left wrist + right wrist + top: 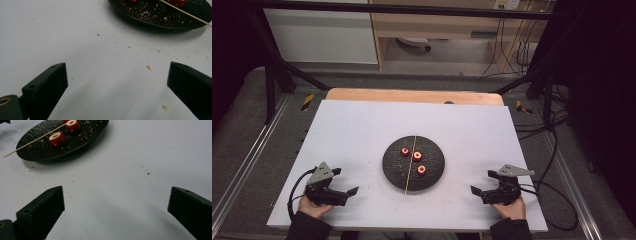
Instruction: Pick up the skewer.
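Note:
A black round plate lies at the middle of the white board. On it sit three red pieces with pale centres, and a thin wooden skewer lies across it from far rim to near rim. My left gripper rests near the board's front left, open, nothing between its jaws. My right gripper rests at the front right, open and empty too. The right gripper view has the plate, two red pieces and the skewer at upper left.
Crumbs are scattered on the board around the plate. A wooden table edge runs behind the board. Black frame bars stand at the back corners, and cables trail along the right side.

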`<action>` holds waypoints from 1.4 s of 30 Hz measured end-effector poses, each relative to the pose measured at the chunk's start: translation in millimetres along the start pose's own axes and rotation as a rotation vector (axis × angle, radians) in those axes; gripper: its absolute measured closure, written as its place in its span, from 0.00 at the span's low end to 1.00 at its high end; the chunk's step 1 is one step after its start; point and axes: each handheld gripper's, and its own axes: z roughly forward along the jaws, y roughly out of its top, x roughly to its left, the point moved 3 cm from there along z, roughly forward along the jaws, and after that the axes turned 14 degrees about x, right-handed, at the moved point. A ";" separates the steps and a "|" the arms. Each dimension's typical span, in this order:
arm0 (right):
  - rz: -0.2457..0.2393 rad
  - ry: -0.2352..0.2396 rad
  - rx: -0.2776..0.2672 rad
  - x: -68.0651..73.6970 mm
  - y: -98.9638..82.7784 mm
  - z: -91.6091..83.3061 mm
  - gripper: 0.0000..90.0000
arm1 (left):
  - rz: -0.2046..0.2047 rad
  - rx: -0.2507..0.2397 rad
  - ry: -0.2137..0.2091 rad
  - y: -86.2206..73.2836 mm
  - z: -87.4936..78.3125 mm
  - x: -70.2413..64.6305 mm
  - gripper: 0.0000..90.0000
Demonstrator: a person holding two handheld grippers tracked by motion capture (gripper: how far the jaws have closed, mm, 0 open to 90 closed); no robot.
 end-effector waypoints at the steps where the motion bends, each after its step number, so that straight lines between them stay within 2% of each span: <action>1: 0.000 0.000 -0.001 0.0 0.0 0.1 0.02 | 0.000 0.000 0.000 0.0 0.0 0.0 0.03; 18: 0.000 0.007 0.008 0.9 -0.1 1.9 0.02 | 0.012 0.016 0.000 7.9 5.1 -7.6 0.05; 28: -0.002 0.009 0.011 0.9 -0.3 2.0 0.01 | 0.025 0.027 -0.022 18.4 11.0 -22.8 0.06; 37: 0.000 0.007 0.012 0.9 -0.4 1.3 0.01 | 0.034 0.049 -0.036 30.2 16.6 -35.7 0.16; 39: -0.001 0.005 0.013 0.7 -0.4 0.9 0.01 | 0.055 0.069 -0.025 35.8 19.2 -41.4 0.19; 42: -0.001 0.006 0.013 0.8 -0.4 0.8 0.01 | 0.067 0.067 -0.030 41.7 21.1 -47.8 0.27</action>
